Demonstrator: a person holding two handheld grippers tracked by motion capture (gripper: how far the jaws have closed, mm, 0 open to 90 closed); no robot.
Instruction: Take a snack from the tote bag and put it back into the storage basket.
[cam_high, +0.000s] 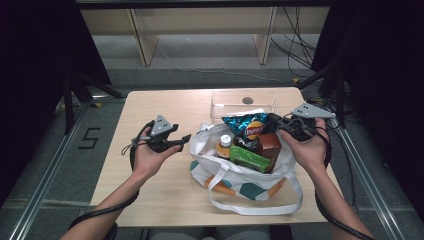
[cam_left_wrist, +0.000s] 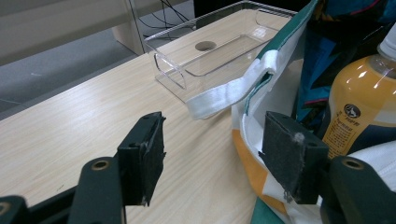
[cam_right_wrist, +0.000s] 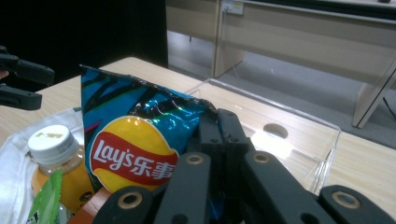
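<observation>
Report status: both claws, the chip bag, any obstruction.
Left claw open beside tote bag. Right claw shut on chip bag. Nothing obstructing; clear bin behind.

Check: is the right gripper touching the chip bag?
Touching. In the right gripper view, the right gripper is shut on the chip bag's edge, the foil pinched between its jaws.

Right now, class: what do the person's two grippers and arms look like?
The left gripper and right gripper are black, each topped by a grey three-cornered plate. Each has two flat black jaws on bars joined by brass-coloured rivets. A black cable trails from each along the forearm. Both forearms are bare, no sleeves.
</observation>
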